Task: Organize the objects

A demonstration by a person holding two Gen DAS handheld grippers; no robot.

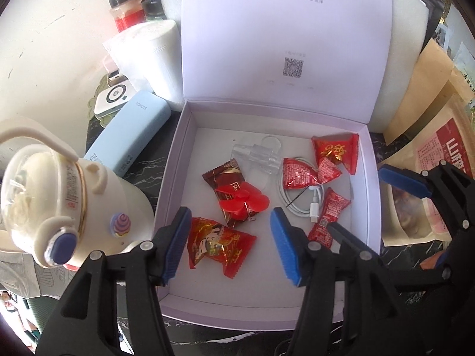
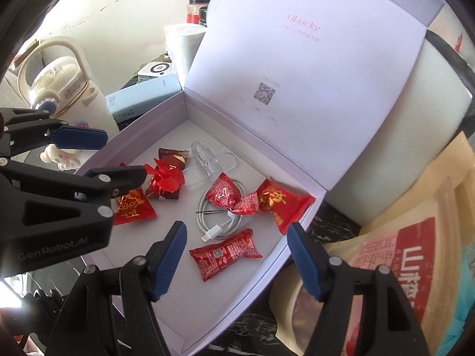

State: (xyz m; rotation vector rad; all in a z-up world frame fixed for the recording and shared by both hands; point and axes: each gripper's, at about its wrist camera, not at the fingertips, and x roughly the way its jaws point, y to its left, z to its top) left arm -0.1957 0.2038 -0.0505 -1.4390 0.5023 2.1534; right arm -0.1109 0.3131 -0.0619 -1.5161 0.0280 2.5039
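Note:
An open pale box (image 1: pixel 175 178) (image 2: pixel 299 246) with its lid raised holds several red candy packets (image 1: pixel 219 244) (image 2: pixel 225 253), a brown candy (image 1: pixel 228 178) (image 2: pixel 172 155), a small red fan (image 1: pixel 245 203) (image 2: pixel 167 179), a coiled white cable (image 1: pixel 305 200) (image 2: pixel 219 225) and a clear plastic piece (image 1: pixel 262 154) (image 2: pixel 207 160). My left gripper (image 1: pixel 230 244) (image 2: pixel 104 160) is open and empty above the box's near left part. My right gripper (image 2: pixel 237 258) (image 1: pixel 374 201) is open and empty over the box's right side.
A cream kettle-shaped bottle (image 1: pixel 59 198) (image 2: pixel 62 83) stands left of the box. A light blue case (image 1: pixel 127 142) (image 2: pixel 142 98), a tissue pack (image 1: pixel 145 56) and jars (image 1: pixel 126 9) lie behind it. Brown snack pouches (image 1: pixel 427 160) (image 2: pixel 400 255) lie to the right.

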